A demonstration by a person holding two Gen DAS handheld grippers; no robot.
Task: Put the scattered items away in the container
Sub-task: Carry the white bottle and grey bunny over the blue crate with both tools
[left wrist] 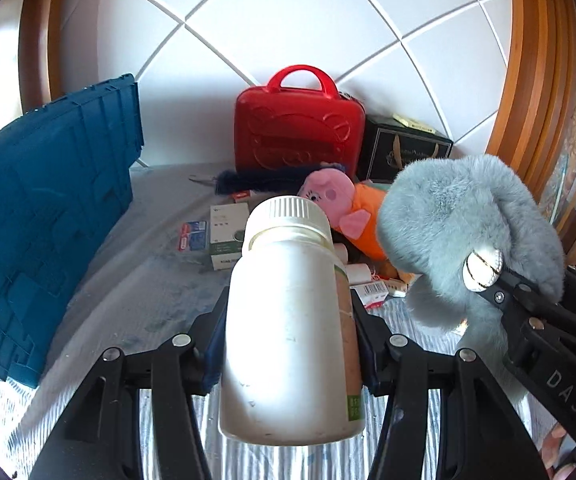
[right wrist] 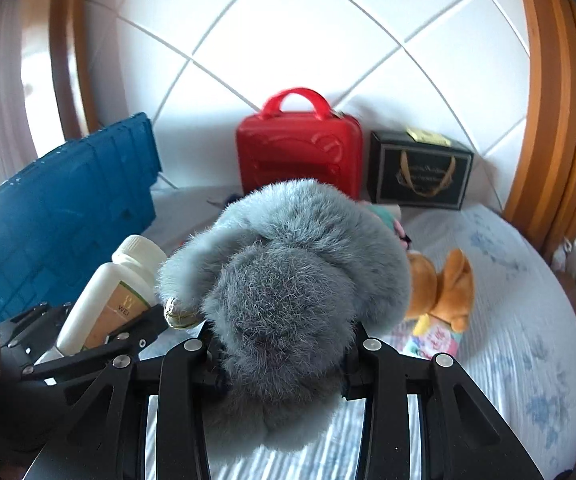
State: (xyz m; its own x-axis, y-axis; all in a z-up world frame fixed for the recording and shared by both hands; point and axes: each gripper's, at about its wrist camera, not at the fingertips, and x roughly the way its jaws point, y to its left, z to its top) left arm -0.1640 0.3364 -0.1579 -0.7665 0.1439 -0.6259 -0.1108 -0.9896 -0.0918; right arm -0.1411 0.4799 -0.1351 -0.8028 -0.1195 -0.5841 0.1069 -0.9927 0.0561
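White plastic screw-cap bottle (left wrist: 292, 320) is clamped across its body by the left gripper (left wrist: 288, 332), cap pointing away, base toward the camera; a mid-body grip is judged to keep it from pivoting in transit. Grey fluffy plush with a small metallic bead (right wrist: 292, 280) is pinched at its lower end by the right gripper (right wrist: 284, 344), jaws sunk into the fur, bulk flopping forward over them; soft fill is judged to compress, so the hold is only as good as the squeeze. Both loads are carried clear of the bed (right wrist: 528, 320), side by side. Blue ribbed plastic crate (left wrist: 48, 232) is seen at the bed's left edge, taken as the container; neither item is in it yet. Left on the bed near the far edge: pink-and-orange pig plush (left wrist: 344, 208), small cartons (left wrist: 228, 232), orange plush dog (right wrist: 444, 284). Red hard case with handle (left wrist: 300, 136) and black gift box (right wrist: 420, 172) are stood against the wall. Next move is judged to be a swing left, over the crate rim.
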